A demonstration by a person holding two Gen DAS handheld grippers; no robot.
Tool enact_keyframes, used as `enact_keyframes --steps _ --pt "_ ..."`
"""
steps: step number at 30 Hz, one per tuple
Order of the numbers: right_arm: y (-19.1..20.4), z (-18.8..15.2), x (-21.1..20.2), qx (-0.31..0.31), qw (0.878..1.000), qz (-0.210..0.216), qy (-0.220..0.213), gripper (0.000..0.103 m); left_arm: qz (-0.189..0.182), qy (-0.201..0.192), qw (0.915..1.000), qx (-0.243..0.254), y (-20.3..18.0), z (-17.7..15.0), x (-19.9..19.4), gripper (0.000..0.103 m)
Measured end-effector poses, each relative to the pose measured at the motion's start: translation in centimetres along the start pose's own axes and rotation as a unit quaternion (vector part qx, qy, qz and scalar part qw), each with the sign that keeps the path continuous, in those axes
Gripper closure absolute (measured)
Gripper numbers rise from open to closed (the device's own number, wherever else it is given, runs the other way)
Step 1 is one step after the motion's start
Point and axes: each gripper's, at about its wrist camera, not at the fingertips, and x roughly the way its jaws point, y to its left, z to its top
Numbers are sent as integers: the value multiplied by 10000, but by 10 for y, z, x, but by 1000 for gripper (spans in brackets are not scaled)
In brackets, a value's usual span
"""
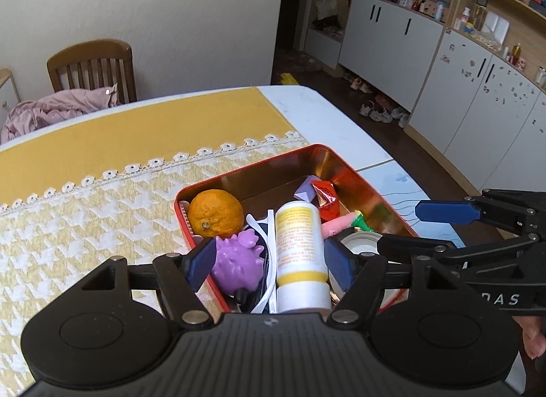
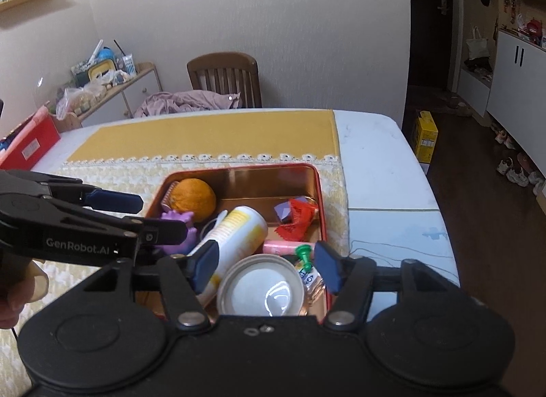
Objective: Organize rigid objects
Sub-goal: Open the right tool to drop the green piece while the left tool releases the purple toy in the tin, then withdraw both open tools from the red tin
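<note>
A red tin [image 1: 245,168] [image 2: 239,168] on the yellow cloth holds an orange [image 1: 215,212] [image 2: 194,199], a purple spiky toy [image 1: 237,260] [image 2: 174,216], a white and yellow bottle [image 1: 298,246] [image 2: 235,229] lying down, a red wrapper [image 1: 326,195] [image 2: 297,217], a green pin [image 2: 304,255] and a round white lid [image 2: 259,287] [image 1: 358,243]. My left gripper [image 1: 269,264] [image 2: 163,216] is open above the toy and bottle. My right gripper [image 2: 267,267] [image 1: 399,226] is open over the lid at the tin's near right corner. Neither grips anything.
The tin sits near the table's right edge [image 2: 419,165]. A wooden chair [image 2: 225,76] with pink cloth [image 2: 184,100] stands behind the table. A red box [image 2: 27,144] lies at the far left. Cabinets [image 1: 392,38] and shoes [image 1: 378,112] line the floor on the right.
</note>
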Motion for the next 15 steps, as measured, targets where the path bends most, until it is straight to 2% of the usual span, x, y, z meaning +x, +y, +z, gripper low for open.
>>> enact_keyframes --steps 4,11,15 --pt "4 -1 -10 53 10000 5 -80 37 -48 -124 9999 36 0 -3 -14 28" --pt "17 -5 -32 91 9994 -65 -328 17 -212 -204 9996 -15 7 -9 -37 25" --pt "24 -8 -46 160 9987 -77 -469 9 -322 -324 9990 -15 11 -14 -54 19"
